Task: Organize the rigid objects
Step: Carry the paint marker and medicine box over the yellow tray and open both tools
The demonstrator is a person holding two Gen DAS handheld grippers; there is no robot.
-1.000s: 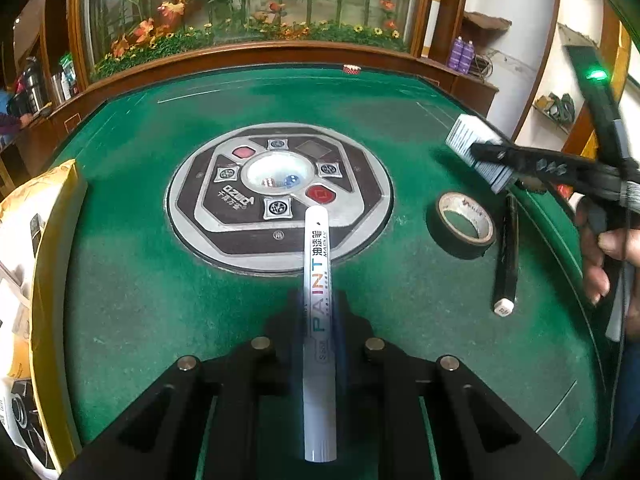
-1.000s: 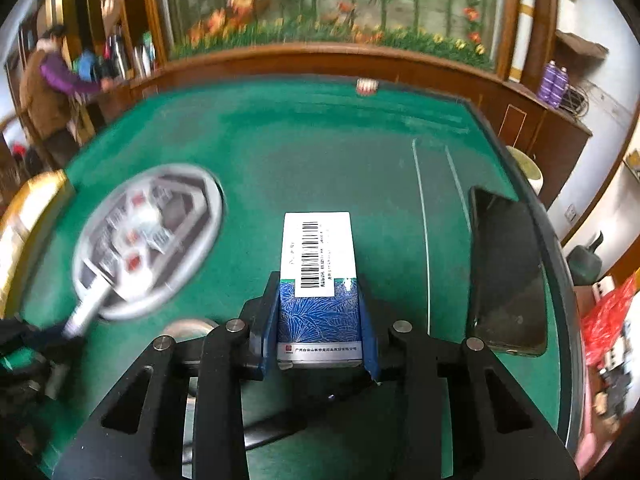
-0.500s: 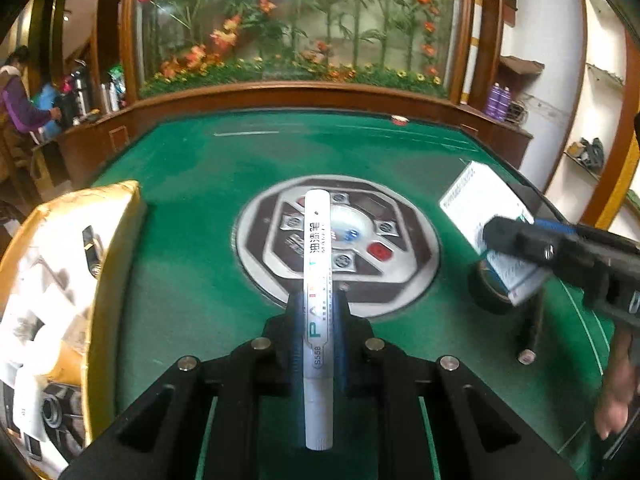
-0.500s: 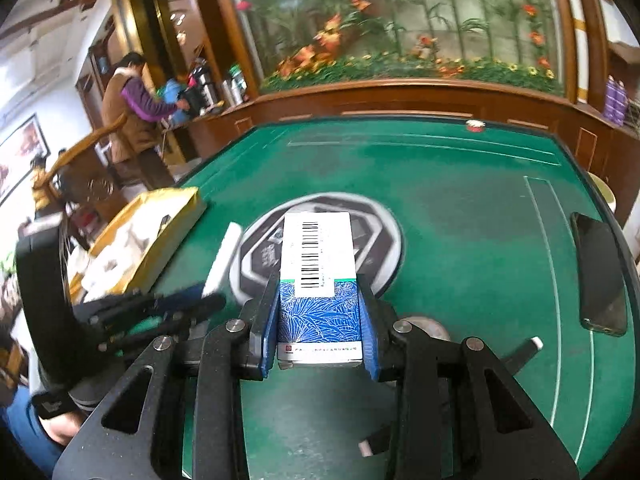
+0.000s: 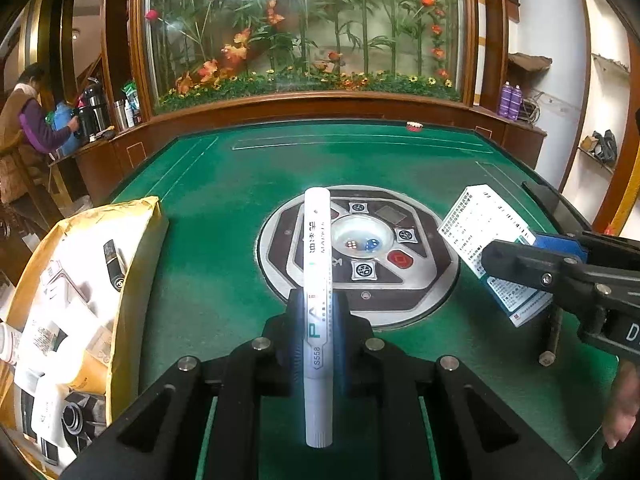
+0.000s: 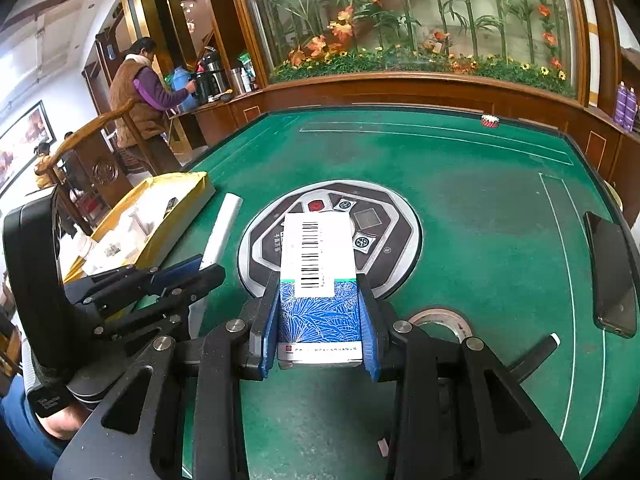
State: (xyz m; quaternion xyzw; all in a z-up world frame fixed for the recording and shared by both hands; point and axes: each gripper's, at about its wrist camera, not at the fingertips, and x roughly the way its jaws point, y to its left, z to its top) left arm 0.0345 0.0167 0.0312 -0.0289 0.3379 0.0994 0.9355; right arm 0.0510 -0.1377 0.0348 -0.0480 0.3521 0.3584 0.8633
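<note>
1. Carrying two items at once over the green counter point(image 5: 224, 184): the left tool point(image 5: 318, 312) is clamped tight on a white paint marker point(image 5: 318, 264), which stands along the fingers with its cap pointing to 12 o'clock over the round centre panel point(image 5: 420, 280); the right tool point(image 6: 320, 316) is closed partway on a blue-and-white carton point(image 6: 318, 276), its blue pads point(image 6: 266, 320) pressing both long sides.

2. Judging the step: both loads look bound for the yellow-edged box point(image 5: 132, 280), which sits at about 9 o'clock of the centre panel in the left view and already holds a jumble of small things.

3. Doing it well: move one tool at a time, since the right tool shows at 3 o'clock just beside the marker's path and the two could clash; lead with the marker, which is nearer the box.

4. Bring the marker over a bare patch inside the box rim, tilt it down until it is close to the contents, then loosen; a round barrel will probably roll if dropped from height.

5. Keep the carton level and squeezed on its long sides until it is over the box; the card walls may buckle under harder pressure.

6. Left on the counter, seen in the right view: a tape roll point(image 6: 436, 320), a black pen point(image 6: 532, 354) and a phone point(image 6: 610, 276) at 3 o'clock.
</note>
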